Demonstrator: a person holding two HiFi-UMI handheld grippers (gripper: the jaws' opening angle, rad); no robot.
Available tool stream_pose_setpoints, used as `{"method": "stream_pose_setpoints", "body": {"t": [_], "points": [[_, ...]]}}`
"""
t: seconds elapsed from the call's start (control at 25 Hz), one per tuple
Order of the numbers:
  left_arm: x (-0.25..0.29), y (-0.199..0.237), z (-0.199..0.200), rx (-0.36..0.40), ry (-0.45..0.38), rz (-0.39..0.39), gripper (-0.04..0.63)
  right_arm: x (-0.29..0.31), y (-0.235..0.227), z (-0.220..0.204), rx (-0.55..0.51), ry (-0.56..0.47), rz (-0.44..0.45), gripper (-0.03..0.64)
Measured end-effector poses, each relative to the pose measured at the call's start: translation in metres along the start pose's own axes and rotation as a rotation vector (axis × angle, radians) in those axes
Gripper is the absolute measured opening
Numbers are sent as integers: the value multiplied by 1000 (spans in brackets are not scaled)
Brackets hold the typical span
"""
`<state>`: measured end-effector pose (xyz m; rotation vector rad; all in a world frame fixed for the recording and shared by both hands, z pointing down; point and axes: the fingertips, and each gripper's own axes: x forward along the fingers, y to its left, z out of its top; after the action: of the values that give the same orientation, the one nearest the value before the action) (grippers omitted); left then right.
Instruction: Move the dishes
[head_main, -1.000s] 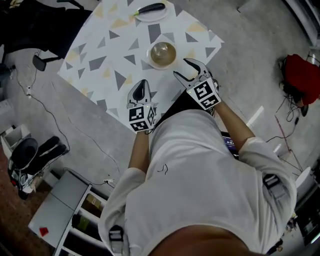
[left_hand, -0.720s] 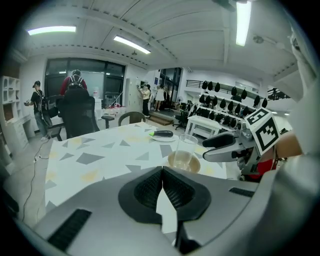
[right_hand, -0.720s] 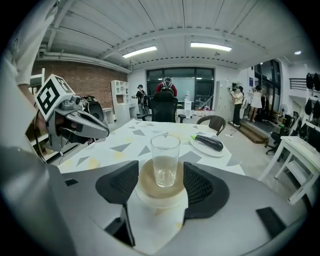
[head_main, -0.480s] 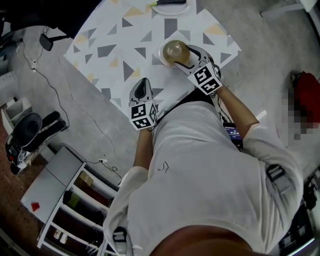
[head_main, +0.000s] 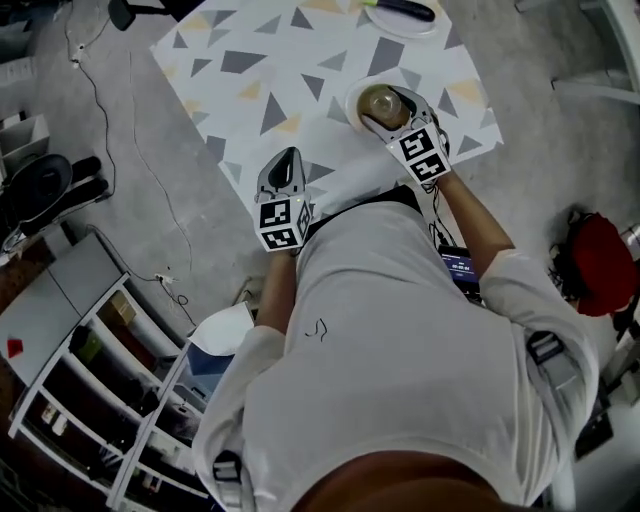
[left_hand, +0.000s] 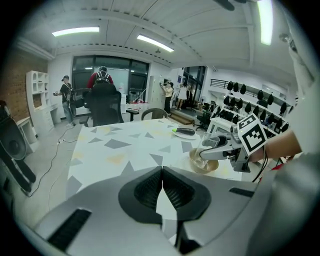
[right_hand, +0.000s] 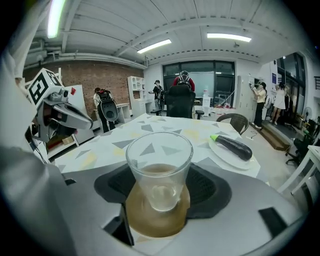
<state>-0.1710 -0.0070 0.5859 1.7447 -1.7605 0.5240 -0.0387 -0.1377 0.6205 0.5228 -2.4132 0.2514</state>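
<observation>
On the brown saucer (right_hand: 150, 220), which sits near the worktop (head_main: 270, 80) edge, stands the clear glass (right_hand: 159, 165). The right tongs (head_main: 388, 112) straddle it. Their jaws have just been opening and now stand wide, one pad on either side of the glass, not pressing. Left of the saucer, the left tongs (left_hand: 161, 186) hover clenched on nothing. Beyond the saucer an aubergine (right_hand: 234, 146) lies on a white plate (right_hand: 225, 159). The glass looks loose on the saucer, so a skewed or high squeeze could tip it or drag the saucer over the nearby edge.
</observation>
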Motion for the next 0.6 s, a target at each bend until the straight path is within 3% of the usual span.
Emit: {"method": "stream_pose_setpoints", "body": {"t": [0.08, 0.24, 0.6], "points": [[-4, 6, -4, -21, -4, 22, 20, 3, -1, 2, -16, -6, -4, 278], [-7, 12, -8, -45, -10, 34, 20, 4, 0, 3, -34, 0, 3, 275], [-2, 3, 23, 1, -93, -40, 20, -18, 6, 18, -17, -16, -23, 273]]}}
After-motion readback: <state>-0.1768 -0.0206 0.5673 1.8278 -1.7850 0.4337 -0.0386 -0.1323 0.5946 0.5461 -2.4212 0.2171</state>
